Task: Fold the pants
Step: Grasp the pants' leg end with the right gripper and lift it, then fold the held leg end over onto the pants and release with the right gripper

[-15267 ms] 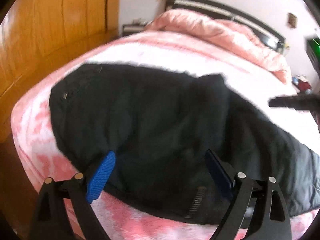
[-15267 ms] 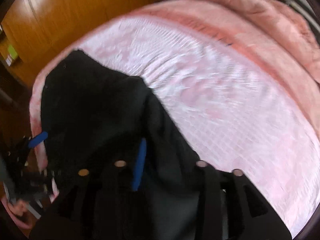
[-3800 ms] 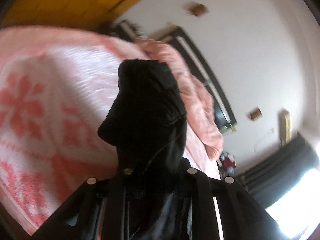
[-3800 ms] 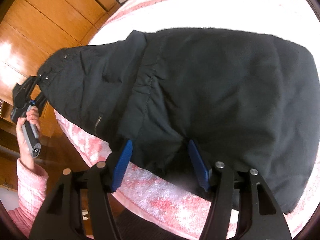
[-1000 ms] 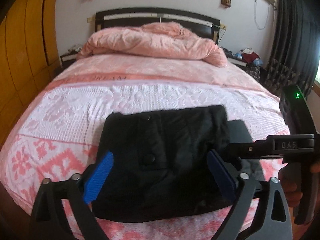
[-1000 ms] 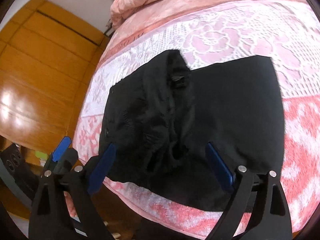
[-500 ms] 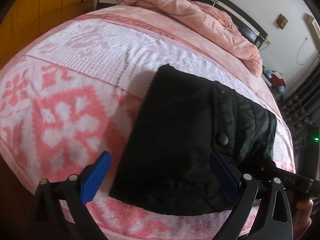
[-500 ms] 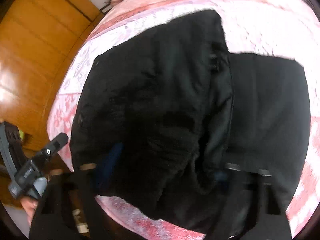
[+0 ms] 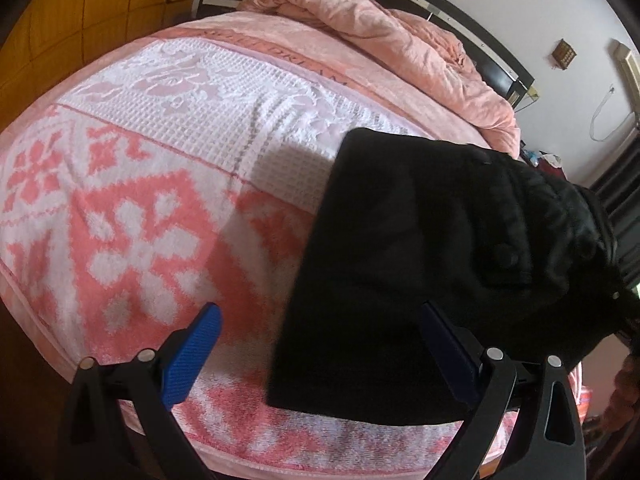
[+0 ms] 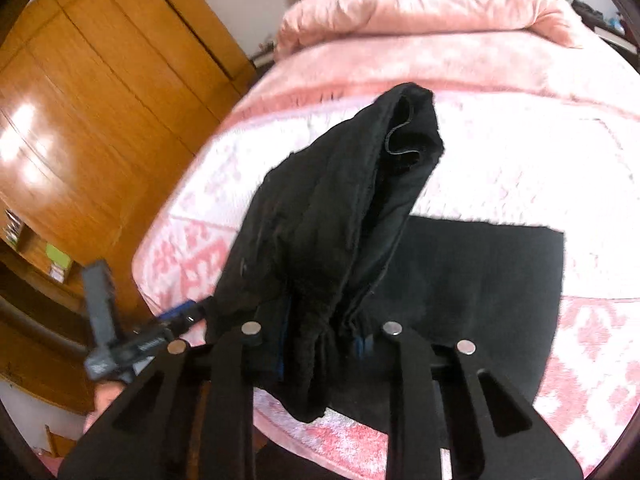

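Observation:
Black pants (image 9: 420, 260) lie folded on the pink and white bed cover (image 9: 140, 200) near the foot edge. In the right wrist view my right gripper (image 10: 322, 344) has its jaws closing on a thick bunch of the pants (image 10: 320, 220), and that bunch is raised off the bed over a flat lower layer (image 10: 480, 272). My left gripper (image 9: 320, 354) is open above the pants' left edge, one pad over the fabric and the other over the cover. One of its blue pads (image 10: 178, 312) shows at the lifted fabric's lower left, with a hand on the handle.
A crumpled pink duvet (image 9: 380, 28) lies at the head of the bed below a dark headboard (image 9: 460, 4). A wooden wardrobe (image 10: 100, 120) stands along the left side. Dark curtains (image 9: 624, 200) hang on the right. The bed's foot edge is just below both grippers.
The right gripper went from wide open to closed on the pants and lifted the fabric. The left gripper rolled and dropped towards the pants' left edge, still open.

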`<state>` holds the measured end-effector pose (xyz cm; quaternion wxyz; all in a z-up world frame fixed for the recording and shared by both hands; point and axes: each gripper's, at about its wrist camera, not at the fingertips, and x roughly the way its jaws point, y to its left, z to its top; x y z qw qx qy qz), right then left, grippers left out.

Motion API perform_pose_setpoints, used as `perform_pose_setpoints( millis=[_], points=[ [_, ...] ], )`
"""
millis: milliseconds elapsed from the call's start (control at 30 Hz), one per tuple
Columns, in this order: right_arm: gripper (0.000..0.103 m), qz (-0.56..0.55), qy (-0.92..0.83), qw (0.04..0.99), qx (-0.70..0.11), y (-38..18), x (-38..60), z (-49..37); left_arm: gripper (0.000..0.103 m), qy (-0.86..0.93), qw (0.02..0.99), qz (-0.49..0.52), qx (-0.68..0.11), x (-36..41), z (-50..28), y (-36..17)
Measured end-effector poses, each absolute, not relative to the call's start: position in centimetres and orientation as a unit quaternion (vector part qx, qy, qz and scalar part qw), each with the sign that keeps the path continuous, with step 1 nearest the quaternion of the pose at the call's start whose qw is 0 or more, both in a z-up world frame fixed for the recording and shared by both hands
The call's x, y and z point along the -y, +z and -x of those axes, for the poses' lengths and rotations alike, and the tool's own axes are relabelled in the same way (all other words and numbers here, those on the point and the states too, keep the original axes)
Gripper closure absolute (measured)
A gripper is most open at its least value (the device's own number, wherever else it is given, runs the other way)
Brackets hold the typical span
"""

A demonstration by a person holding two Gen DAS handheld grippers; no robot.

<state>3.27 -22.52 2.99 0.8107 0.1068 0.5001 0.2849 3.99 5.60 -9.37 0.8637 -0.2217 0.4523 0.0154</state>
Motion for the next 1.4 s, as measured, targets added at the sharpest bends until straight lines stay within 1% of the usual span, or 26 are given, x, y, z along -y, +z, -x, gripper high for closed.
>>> perform_pose_setpoints(
  millis=[100,200,400,467,500,567,633,667,733,800,933,967,1000,1033,1067,1133,1200,1300,1367,1400],
  points=[
    [0.08,-0.116,0.271,0.817,-0.495,3.9,24.4,-3.1,0.004,0.009,0.866,0.216,-0.45,-4.9,-4.1,-9.0],
    [0.08,-0.124,0.25,0.815,-0.508,3.2,27.2,-2.8,0.004,0.0,0.867,0.208,-0.453,-3.7,-4.5,-8.8],
    [0.078,-0.151,0.184,0.784,-0.574,-3.6,31.7,-3.9,0.004,-0.023,0.871,0.175,-0.459,-0.7,-5.5,-8.5],
    [0.075,-0.168,0.169,0.767,-0.595,-6.4,32.6,-4.1,0.004,-0.029,0.871,0.164,-0.461,0.2,-5.7,-8.5],
    [0.072,-0.178,0.169,0.763,-0.598,-7.2,32.9,-4.1,0.004,-0.03,0.871,0.157,-0.464,0.6,-5.8,-8.7],
    [0.07,-0.195,0.174,0.756,-0.6,-7.9,33.5,-4.1,0.004,-0.033,0.87,0.148,-0.469,1.1,-6.1,-8.9],
    [0.061,-0.19,0.176,0.755,-0.603,-7.4,33.7,-4.0,0.004,-0.035,0.87,0.139,-0.472,1.5,-6.4,-9.0],
    [0.058,-0.185,0.174,0.76,-0.598,-6.8,33.9,-3.9,0.004,-0.036,0.871,0.135,-0.471,1.7,-6.5,-8.9],
    [0.045,-0.188,0.175,0.77,-0.584,-5.4,34.8,-4.1,0.004,-0.035,0.876,0.123,-0.465,1.8,-6.7,-8.7],
    [0.04,-0.199,0.173,0.779,-0.569,-4.3,35.7,-4.6,0.004,-0.034,0.878,0.114,-0.463,2.1,-7.3,-8.4],
    [0.04,-0.185,0.163,0.79,-0.562,-3.2,36.1,-7.4,0.004,-0.041,0.88,0.104,-0.461,3.0,-8.4,-8.1],
    [0.041,-0.184,0.164,0.788,-0.564,-3.3,36.3,-8.0,0.004,-0.043,0.881,0.098,-0.461,3.3,-8.7,-8.1],
    [0.045,-0.188,0.163,0.784,-0.568,-3.5,36.4,-8.6,0.004,-0.044,0.88,0.092,-0.463,3.7,-9.0,-8.2],
    [0.055,-0.196,0.166,0.78,-0.571,-3.8,36.5,-9.2,0.004,-0.046,0.88,0.087,-0.465,4.0,-9.2,-8.3],
    [0.063,-0.203,0.172,0.774,-0.574,-4.1,36.6,-9.9,0.004,-0.049,0.879,0.084,-0.467,4.2,-9.4,-8.4],
    [0.093,-0.204,0.176,0.77,-0.578,-4.2,36.2,-10.7,0.004,-0.054,0.877,0.075,-0.472,4.8,-9.6,-8.9],
    [0.096,-0.201,0.181,0.774,-0.572,-4.1,35.5,-11.1,0.004,-0.056,0.873,0.067,-0.479,5.3,-9.8,-9.5],
    [0.097,-0.226,0.152,0.768,-0.579,-4.9,36.4,-11.8,0.004,-0.056,0.87,0.067,-0.485,5.4,-9.9,-10.4],
    [0.095,-0.232,0.134,0.755,-0.599,-6.5,36.2,-12.3,0.003,-0.053,0.87,0.066,-0.486,5.4,-9.8,-10.6],
    [0.093,-0.228,0.134,0.75,-0.606,-7.1,35.9,-12.3,0.003,-0.053,0.87,0.064,-0.486,5.5,-9.8,-10.6]
  ],
)
